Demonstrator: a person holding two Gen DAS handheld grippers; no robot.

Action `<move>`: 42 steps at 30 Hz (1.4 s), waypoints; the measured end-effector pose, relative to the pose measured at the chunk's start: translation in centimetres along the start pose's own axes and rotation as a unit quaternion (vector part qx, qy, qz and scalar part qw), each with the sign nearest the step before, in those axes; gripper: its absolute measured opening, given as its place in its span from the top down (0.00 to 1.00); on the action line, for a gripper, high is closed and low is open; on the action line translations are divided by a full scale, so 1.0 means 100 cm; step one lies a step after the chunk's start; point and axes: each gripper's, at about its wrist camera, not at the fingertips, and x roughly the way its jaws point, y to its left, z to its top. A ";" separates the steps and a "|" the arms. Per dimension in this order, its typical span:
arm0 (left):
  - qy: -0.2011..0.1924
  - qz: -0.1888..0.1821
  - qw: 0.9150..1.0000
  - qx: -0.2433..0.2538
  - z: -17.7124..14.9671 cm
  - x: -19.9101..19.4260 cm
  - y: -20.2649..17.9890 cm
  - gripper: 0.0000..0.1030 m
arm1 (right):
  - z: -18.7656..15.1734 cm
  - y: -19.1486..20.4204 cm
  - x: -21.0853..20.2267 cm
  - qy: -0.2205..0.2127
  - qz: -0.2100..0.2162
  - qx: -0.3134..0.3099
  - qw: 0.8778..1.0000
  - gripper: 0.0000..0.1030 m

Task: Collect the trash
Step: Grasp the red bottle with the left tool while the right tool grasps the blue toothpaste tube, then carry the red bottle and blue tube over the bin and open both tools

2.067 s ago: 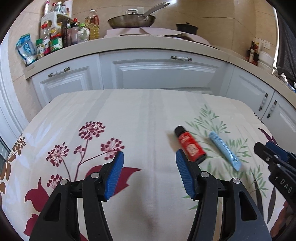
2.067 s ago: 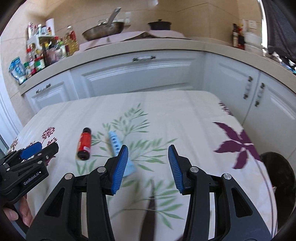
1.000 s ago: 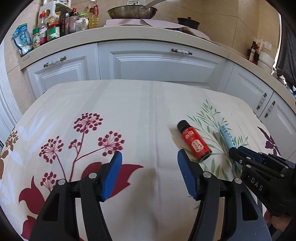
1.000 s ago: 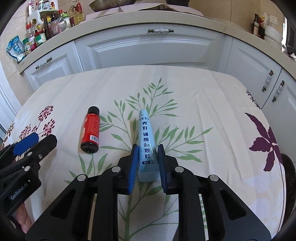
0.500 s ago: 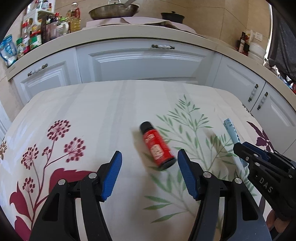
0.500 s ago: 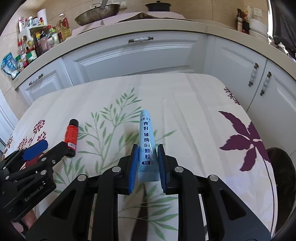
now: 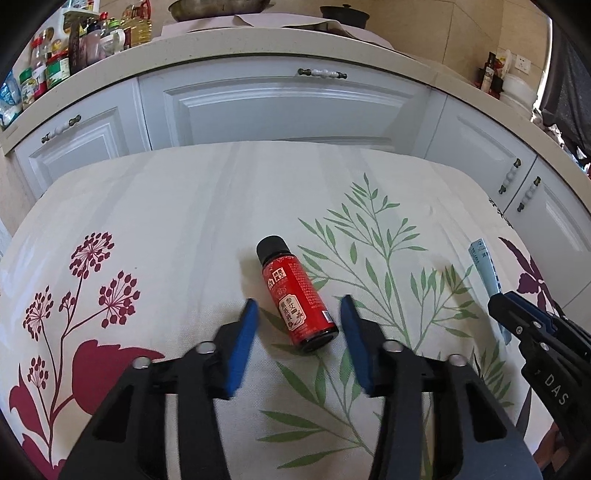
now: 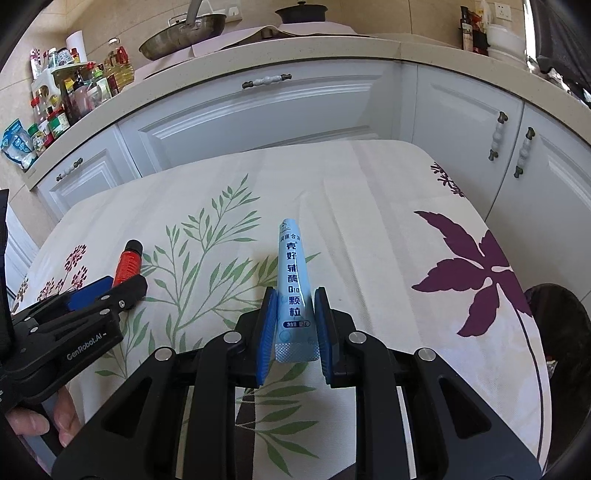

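A small red bottle (image 7: 295, 295) with a black cap lies on the floral tablecloth (image 7: 184, 229). My left gripper (image 7: 298, 314) is open, its blue pads either side of the bottle's base, not touching it. My right gripper (image 8: 294, 306) is shut on a light blue sachet (image 8: 293, 280) and holds it above the cloth. The sachet (image 7: 484, 269) and right gripper (image 7: 517, 314) show at the right of the left wrist view. The bottle (image 8: 127, 260) and left gripper (image 8: 107, 291) show at the left of the right wrist view.
White kitchen cabinets (image 7: 280, 107) stand behind the table, with a pan (image 8: 184, 31), a pot and jars (image 7: 55, 62) on the counter. A dark bin (image 8: 561, 332) sits beyond the table's right edge.
My left gripper has moved right and forward so the red bottle now lies between its pads, and its jaws have narrowed. My right gripper has lifted the sachet off the cloth.
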 end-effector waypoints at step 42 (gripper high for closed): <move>-0.100 0.012 0.995 0.007 -0.031 -0.101 0.042 0.76 | -0.016 0.059 -0.068 -0.061 0.022 -0.039 0.997 0.80</move>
